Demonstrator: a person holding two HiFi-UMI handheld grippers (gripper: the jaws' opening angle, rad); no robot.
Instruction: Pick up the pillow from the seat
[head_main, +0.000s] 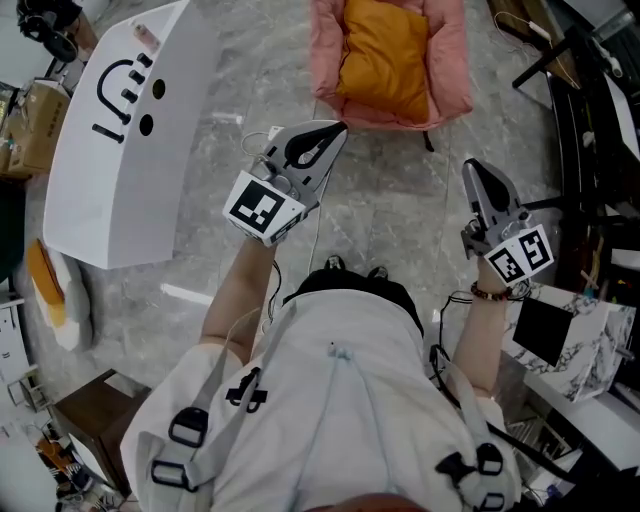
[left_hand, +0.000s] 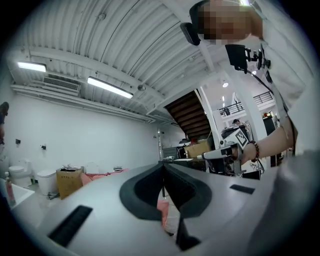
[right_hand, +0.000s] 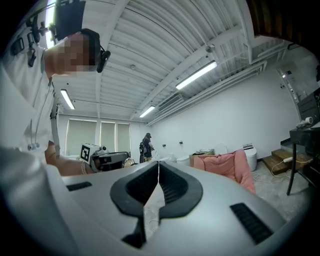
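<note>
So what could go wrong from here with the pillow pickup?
Both the left hand-held gripper and the right hand-held gripper are shut and empty; unless they open first, they may only shove the orange pillow. The pillow sits deep in the soft pink seat, so a pinch might catch seat fabric too.

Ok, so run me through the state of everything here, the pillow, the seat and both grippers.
Pillow: lying in the seat, not yet picked up.
Seat: on the floor, with the pillow in it.
Left gripper: jaws shut, nothing held, not on the pillow.
Right gripper: jaws shut, nothing held, clear of the seat.
</note>
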